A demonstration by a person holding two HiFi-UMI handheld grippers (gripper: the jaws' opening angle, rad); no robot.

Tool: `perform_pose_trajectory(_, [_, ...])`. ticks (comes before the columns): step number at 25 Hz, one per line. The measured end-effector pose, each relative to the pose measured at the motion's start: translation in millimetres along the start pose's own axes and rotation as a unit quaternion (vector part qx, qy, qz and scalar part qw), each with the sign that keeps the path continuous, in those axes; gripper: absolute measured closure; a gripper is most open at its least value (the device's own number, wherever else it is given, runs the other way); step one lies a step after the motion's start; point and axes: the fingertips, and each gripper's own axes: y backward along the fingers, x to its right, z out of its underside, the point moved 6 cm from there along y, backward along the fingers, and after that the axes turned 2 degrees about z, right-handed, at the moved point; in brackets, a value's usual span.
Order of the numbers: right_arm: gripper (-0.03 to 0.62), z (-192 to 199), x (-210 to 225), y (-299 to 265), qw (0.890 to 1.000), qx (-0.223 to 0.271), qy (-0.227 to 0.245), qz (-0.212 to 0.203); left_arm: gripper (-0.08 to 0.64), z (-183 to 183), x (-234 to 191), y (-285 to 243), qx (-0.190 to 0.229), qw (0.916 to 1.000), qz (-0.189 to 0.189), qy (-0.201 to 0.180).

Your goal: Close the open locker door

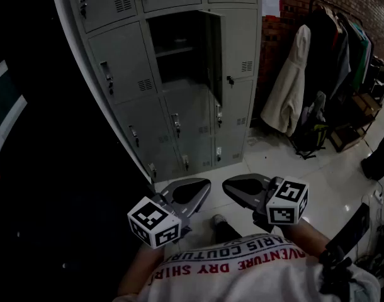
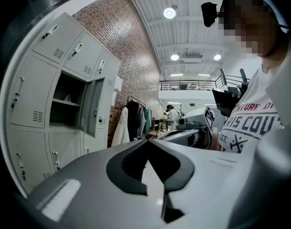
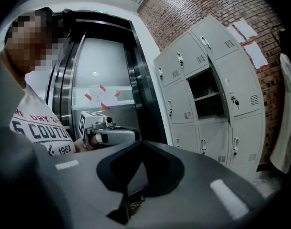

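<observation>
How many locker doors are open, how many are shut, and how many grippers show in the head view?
open locker door: 1
shut locker doors: 11
grippers: 2, the left gripper and the right gripper, both shut on nothing
Total: 14

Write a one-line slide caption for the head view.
Facing grey lockers with one locker door open, left hand-held gripper and right hand-held gripper held low, both shut.
</observation>
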Motion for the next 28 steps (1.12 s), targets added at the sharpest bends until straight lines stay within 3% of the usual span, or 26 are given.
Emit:
perform_pose_trajectory(9, [0.595,-5.5,102.2,-61.2,1.000,-0.008,-0.022,-0.019,0.555,8.9,-99.5,-46.5,-0.008,0.9995,-0.020,0.022])
perform_pose_trajectory(18, [0.595,-53.3,229.2,-139.0,0.999,-0.025,0.008,-0.025,0.555,-17.1,-234.1,-100.3,-0.011,0.9982,-0.046,0.038])
perform_pose_trajectory(22, [0.595,-73.0,260.6,-158.4,0.999,-0.023,0.014,-0.034,0.555,-28.8,-265.2,-116.4,-0.009,0.9983,-0.044,0.037])
perform_pose_trajectory(28, [0.595,-73.3,285.6,-158.4,0.999,-0.030,0.013,-0.035,0.555,-33.5,-286.4,-136.8,-0.011,0.9984,-0.043,0.036])
